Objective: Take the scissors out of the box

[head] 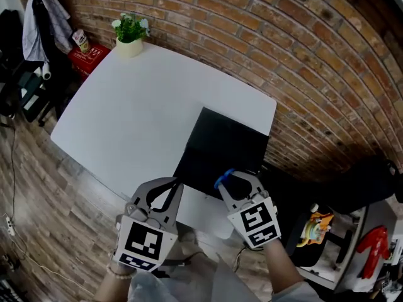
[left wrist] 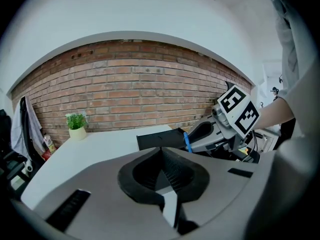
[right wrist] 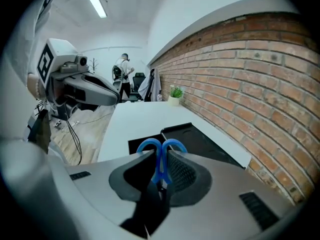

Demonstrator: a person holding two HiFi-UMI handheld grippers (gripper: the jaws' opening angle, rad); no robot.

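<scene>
Currently R gripper (right wrist: 161,156) jaws are pinching the blue scissors (right wrist: 160,165) across the shank, handle loops poking out past the tips. In head view they hang over the near edge of the black box (head: 227,146), which sits at the near right corner of the white table (head: 138,106). Looks clear of the box, but can't be sure. L gripper (left wrist: 162,153) jaws are pressed together, nothing btwn them, hovering just beside the box. Risks, imo: grip is narrow, so scissors could swivel or slip w/ a quick move. Blades, which I can't see, may catch the box wall if I pull low. Grippers are close & could bump.
</scene>
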